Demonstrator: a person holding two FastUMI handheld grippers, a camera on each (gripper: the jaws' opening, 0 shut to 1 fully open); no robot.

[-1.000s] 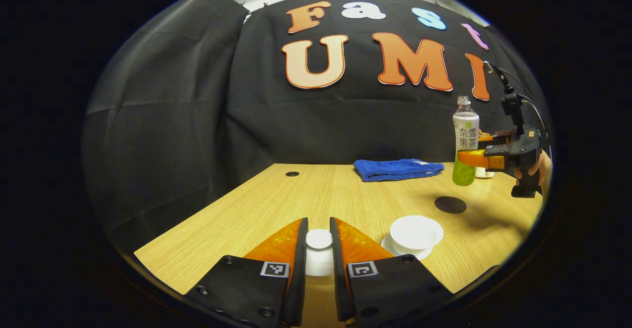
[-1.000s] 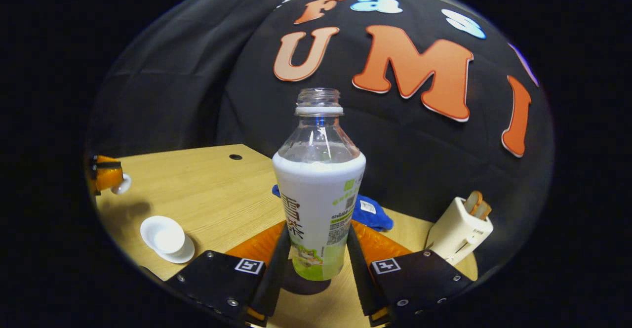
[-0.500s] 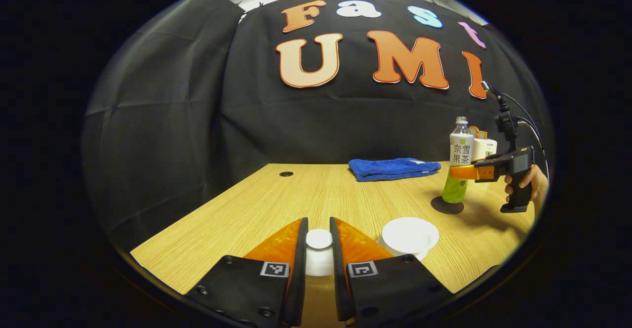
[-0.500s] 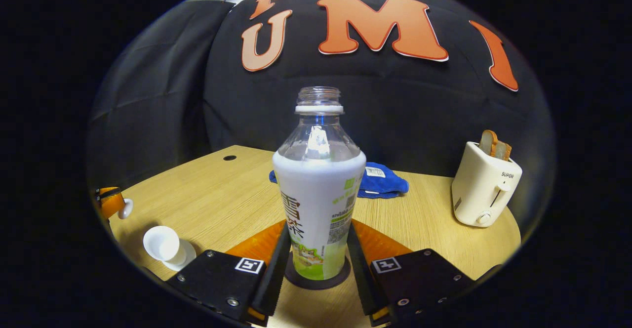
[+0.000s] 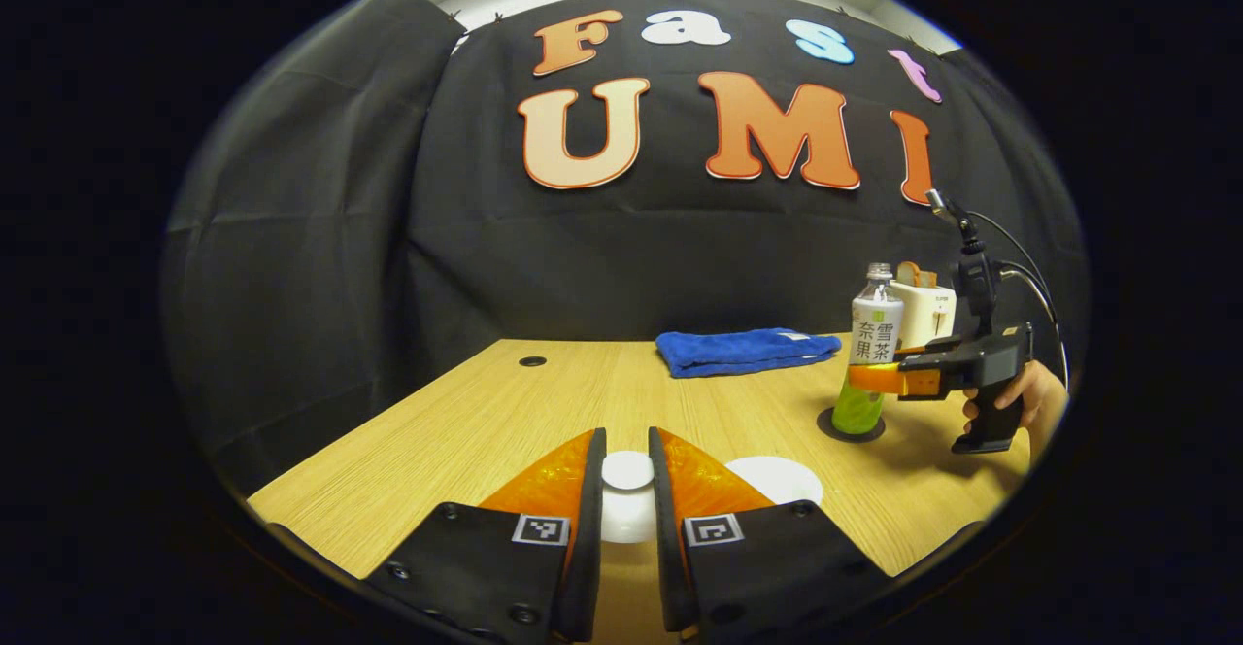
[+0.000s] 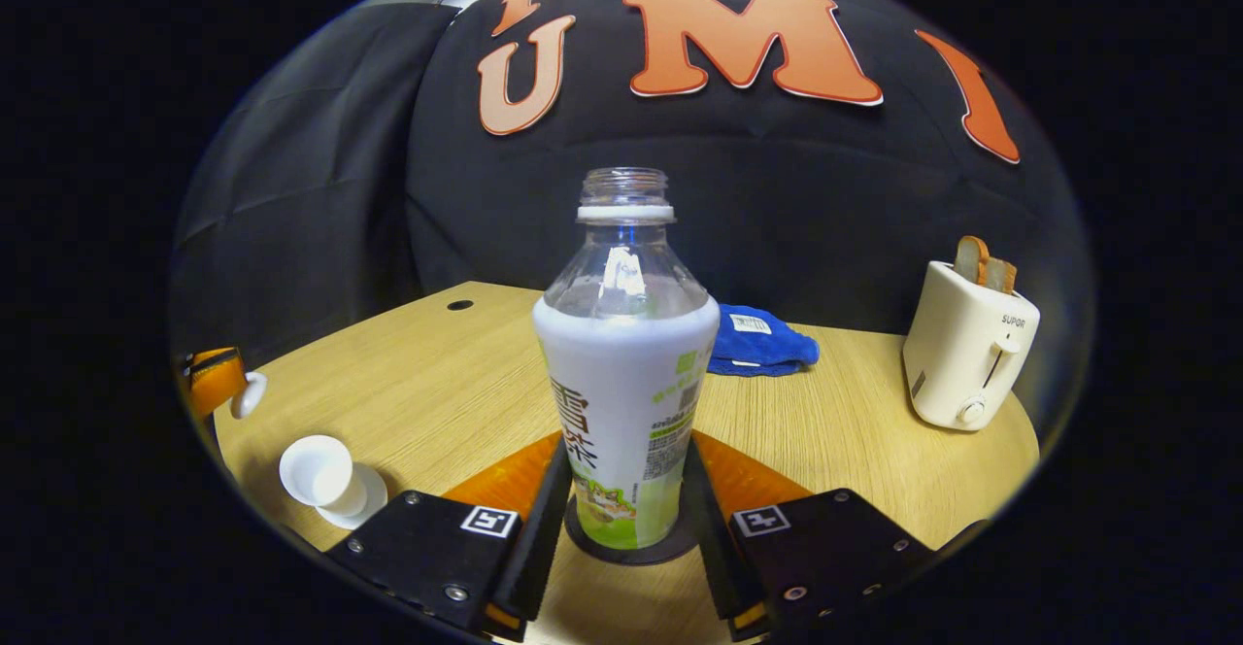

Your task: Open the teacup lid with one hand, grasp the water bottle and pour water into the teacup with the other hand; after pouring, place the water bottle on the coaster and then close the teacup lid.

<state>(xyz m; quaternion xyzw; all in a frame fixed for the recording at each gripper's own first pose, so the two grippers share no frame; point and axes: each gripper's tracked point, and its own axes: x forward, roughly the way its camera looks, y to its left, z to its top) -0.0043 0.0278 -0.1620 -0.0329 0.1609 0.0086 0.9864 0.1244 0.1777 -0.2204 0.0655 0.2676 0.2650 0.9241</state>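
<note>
My left gripper (image 5: 627, 451) is shut on the white teacup lid (image 5: 627, 490) and holds it above the table's near edge. The open white teacup (image 5: 774, 478) stands just to its right, partly behind one finger; in the right gripper view the teacup (image 6: 319, 472) sits on its saucer at lower left. The uncapped water bottle (image 6: 626, 354), white-labelled with green liquid, stands upright on the dark round coaster (image 6: 626, 550). My right gripper (image 6: 626, 446) is shut on the bottle's lower body. From the left gripper view, the bottle (image 5: 874, 334), coaster (image 5: 851, 425) and right gripper (image 5: 879, 379) are at far right.
A folded blue towel (image 5: 743, 350) lies at the back of the wooden table (image 5: 544, 412). A cream toaster (image 6: 971, 344) with bread slices stands at the back right. A hand (image 5: 1031, 397) holds the right gripper's grip. There is a small cable hole (image 5: 532, 361) at the table's back left.
The right gripper brought the bottle down from the air onto the coaster, where it now stands. The left gripper kept the lid and turned slightly, so the teacup sits nearer its finger.
</note>
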